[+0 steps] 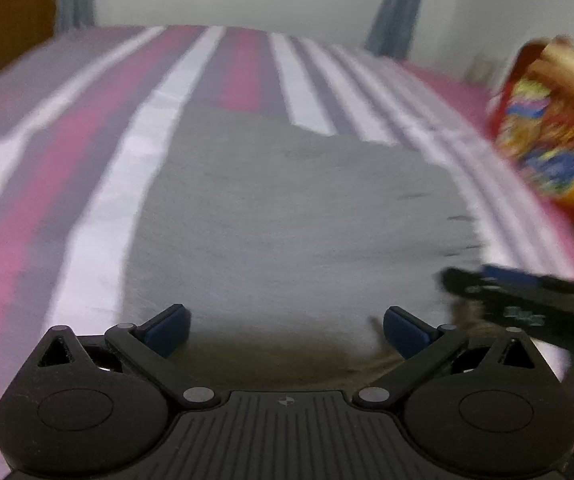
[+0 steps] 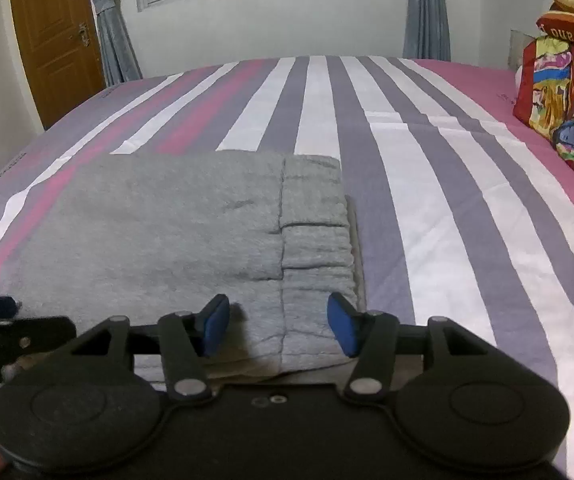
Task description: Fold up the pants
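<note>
Grey pants (image 2: 175, 232) lie folded into a flat rectangle on the striped bed sheet (image 2: 427, 160), their ribbed band (image 2: 315, 232) along the right side. My right gripper (image 2: 281, 326) hovers over the near edge at the band, jaws half apart, blue pads not pressing the cloth. The left wrist view is blurred and shows the pants (image 1: 287, 208) filling the middle, with my left gripper (image 1: 287, 330) spread wide just above their near edge, nothing between the fingers. The right gripper (image 1: 527, 300) enters there from the right. The left gripper (image 2: 7, 320) shows at the left edge of the right wrist view.
A colourful stuffed bag or pillow (image 2: 567, 100) sits at the bed's right side, also blurred in the left wrist view (image 1: 551, 132). Beyond the bed stand a white wall, a window with grey curtains (image 2: 427, 12) and a wooden door (image 2: 55, 32) at far left.
</note>
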`<action>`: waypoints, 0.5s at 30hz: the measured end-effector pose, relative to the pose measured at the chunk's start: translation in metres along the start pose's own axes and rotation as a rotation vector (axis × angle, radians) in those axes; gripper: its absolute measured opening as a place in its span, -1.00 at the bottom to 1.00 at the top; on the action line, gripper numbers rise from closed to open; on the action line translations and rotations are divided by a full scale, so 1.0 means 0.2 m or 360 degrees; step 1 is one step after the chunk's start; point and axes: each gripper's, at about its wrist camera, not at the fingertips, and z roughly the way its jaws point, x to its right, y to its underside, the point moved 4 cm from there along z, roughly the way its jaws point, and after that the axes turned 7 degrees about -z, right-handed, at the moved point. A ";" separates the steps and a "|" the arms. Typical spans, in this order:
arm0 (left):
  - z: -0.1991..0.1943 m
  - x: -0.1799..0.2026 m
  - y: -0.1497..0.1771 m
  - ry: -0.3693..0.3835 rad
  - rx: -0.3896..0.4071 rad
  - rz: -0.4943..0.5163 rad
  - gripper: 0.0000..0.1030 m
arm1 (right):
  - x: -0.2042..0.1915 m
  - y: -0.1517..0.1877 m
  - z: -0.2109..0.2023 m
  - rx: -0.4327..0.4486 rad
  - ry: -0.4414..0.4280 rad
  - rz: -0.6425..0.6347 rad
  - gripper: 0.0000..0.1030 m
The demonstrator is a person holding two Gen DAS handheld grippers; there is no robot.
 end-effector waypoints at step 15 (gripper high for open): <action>-0.08 0.03 0.03 -0.0550 0.0051 0.0156 1.00 | -0.03 0.01 -0.16 0.0021 0.0088 0.0011 0.12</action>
